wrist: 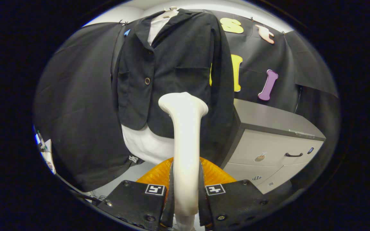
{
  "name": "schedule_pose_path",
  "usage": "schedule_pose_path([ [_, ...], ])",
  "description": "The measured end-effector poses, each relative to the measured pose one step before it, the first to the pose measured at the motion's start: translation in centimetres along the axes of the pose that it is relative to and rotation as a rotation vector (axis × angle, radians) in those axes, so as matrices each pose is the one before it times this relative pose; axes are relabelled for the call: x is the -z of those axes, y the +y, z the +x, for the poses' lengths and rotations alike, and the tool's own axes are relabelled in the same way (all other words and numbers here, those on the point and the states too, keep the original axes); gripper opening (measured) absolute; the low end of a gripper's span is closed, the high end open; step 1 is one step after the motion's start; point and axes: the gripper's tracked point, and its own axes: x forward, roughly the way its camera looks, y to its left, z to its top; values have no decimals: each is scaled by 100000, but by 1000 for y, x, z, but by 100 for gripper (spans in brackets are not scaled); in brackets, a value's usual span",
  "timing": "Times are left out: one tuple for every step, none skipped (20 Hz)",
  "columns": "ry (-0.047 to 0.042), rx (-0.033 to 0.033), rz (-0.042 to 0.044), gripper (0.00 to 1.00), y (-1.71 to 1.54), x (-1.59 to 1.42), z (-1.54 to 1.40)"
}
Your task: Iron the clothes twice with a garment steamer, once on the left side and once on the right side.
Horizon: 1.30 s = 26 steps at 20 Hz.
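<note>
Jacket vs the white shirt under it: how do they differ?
The black jacket is the outer layer; the white shirt sits beneath, seen at the neck and below the hem. The jacket ends higher; the shirt hangs lower. The jacket shows a button. Both hang on one hanger, beyond the steamer, which the tongs grip.

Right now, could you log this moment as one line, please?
gripper: shut on steamer | steamer head: before jacket hem | cabinet: beside
</note>
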Motion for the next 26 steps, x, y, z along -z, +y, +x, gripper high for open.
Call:
schedule_pose_path([
  [1766, 121, 51, 33, -19, 764, 224],
  [1674, 198, -162, 33, 58, 725, 247],
  [1648, 306, -307, 33, 60, 549, 297],
  [1272, 277, -328, 33, 160, 559, 311],
  [992, 333, -495, 33, 133, 330, 365],
  [1122, 311, -557, 33, 171, 414, 254],
  [1039, 87, -219, 33, 290, 377, 302],
  [1062, 257, 172, 33, 52, 476, -2],
  [747, 456, 603, 33, 16, 318, 68],
  [826, 379, 250, 33, 192, 346, 236],
  [840, 228, 151, 33, 300, 352, 267],
  [954, 123, 103, 33, 322, 297, 400],
  [766, 53, 87, 33, 170, 375, 190],
  [785, 98, 434, 33, 80, 340, -34],
  [722, 59, 458, 33, 242, 246, -92],
  [230, -9, 363, 33, 227, 173, -256],
  [-369, 139, 176, 33, 161, -153, -339],
  [-1300, -7, 292, 33, 264, -394, -392],
  [-2253, -18, 166, 33, 391, -712, -667],
  [-2526, 0, 371, 33, 435, -656, -600],
  [-2207, -238, 218, 33, 414, -718, -588],
  [-2366, -510, 399, 33, 659, -828, -819],
  [-2221, -653, 13, 33, 637, -980, -699],
  [-2498, -687, -41, 33, 702, -1178, -808],
  [-2344, -372, 414, 33, 517, -1238, -674],
  [-2651, -644, 306, 33, 456, -1172, -518],
])
